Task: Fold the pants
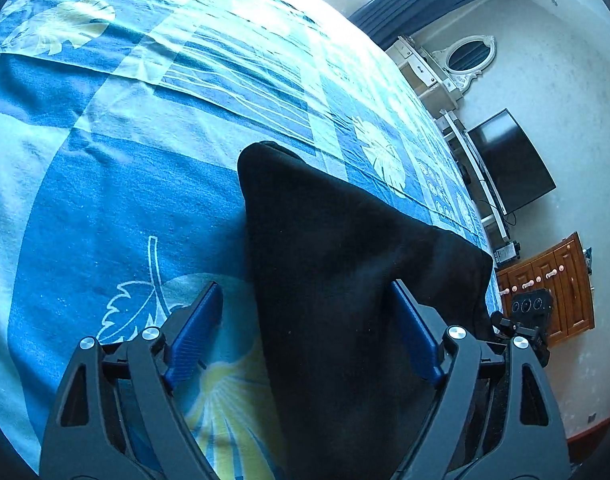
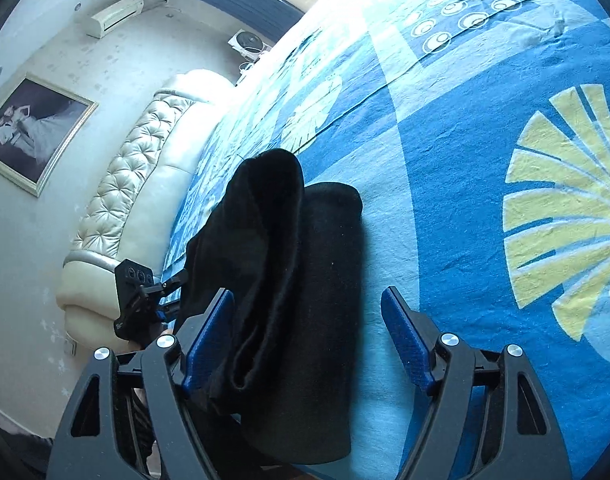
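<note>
Left hand-held gripper [image 1: 307, 322], black frame with blue ribbed pads: jaws spread wide, nothing clamped; the black fabric pants [image 1: 345, 280] pass between the two pads, lying against the right-hand pad and apart from the left-hand one; whether the cloth merely rests there cannot be told. Right hand-held gripper [image 2: 307, 326], same build: jaws likewise spread wide; the black pants [image 2: 301, 300] lie between its pads, a bunched, raised fold of cloth touching the left-hand pad, the right-hand pad well apart from the fabric. The pants rest on a bed covered by a blue cotton bedspread printed with pale leaf and fan motifs [image 1: 105, 200]; in the right wrist view they appear as a narrow, long bundle, one layer flat on the spread and a second layer humped on top of it along its left side; in the left wrist view they form a broad dark panel tapering toward a rounded far end. Background, left wrist view: a black flat television screen [image 1: 509, 162]; a brown wooden cabinet [image 1: 553, 280]; an oval white-framed mirror [image 1: 467, 56]. Background, right wrist view: a cream tufted headboard [image 2: 133, 176]; a framed monochrome photograph [image 2: 37, 128] on the wall; a white wall-mounted air conditioner [image 2: 115, 14].
</note>
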{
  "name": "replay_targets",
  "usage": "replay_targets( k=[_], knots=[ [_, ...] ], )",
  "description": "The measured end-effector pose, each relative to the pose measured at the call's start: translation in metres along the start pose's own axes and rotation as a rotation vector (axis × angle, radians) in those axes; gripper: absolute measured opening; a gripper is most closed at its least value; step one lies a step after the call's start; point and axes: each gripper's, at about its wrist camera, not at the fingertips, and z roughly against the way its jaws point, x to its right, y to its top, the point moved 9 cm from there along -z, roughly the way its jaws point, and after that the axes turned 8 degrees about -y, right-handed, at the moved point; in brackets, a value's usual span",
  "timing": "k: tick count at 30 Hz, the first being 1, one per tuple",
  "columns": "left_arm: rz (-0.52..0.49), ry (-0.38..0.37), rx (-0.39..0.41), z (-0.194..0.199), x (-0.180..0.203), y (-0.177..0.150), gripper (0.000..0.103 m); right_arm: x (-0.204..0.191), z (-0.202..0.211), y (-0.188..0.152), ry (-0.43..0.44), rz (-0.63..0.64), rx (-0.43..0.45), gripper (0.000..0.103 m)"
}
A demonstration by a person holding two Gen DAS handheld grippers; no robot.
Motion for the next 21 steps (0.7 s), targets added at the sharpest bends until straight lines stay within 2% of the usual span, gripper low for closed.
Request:
replay_targets(
  k=[5,9,11,12,13,14,18,21],
  knots=[
    [-0.001,0.016,-0.004,-0.006,0.003,0.005,0.086,-0.011,-0.035,0.028,0.024,0.036,-0.028,0.079],
    [0.014,0.020,0.000,-0.013,0.004,0.010,0.086,-0.021,-0.058,0.044,0.051,0.047,-0.044,0.086],
    [0.018,0.023,-0.003,-0.017,0.004,0.013,0.085,-0.025,-0.063,0.046,0.056,0.055,-0.059,0.084],
    [0.012,0.025,-0.009,-0.018,0.005,0.013,0.083,-0.025,-0.064,0.045,0.047,0.059,-0.068,0.077],
    [0.002,0.033,-0.017,-0.020,0.006,0.013,0.069,-0.024,-0.065,0.045,0.042,0.060,-0.076,0.069],
    [-0.007,0.038,-0.037,-0.024,0.007,0.012,0.057,-0.021,-0.065,0.043,0.038,0.053,-0.083,0.054],
    [-0.093,0.114,-0.044,-0.026,0.017,0.011,0.041,-0.027,-0.056,0.045,0.043,0.059,-0.029,0.042],
    [-0.115,0.129,-0.039,-0.020,0.026,0.017,0.032,-0.040,-0.047,0.052,0.080,0.075,0.007,0.037]
  ],
)
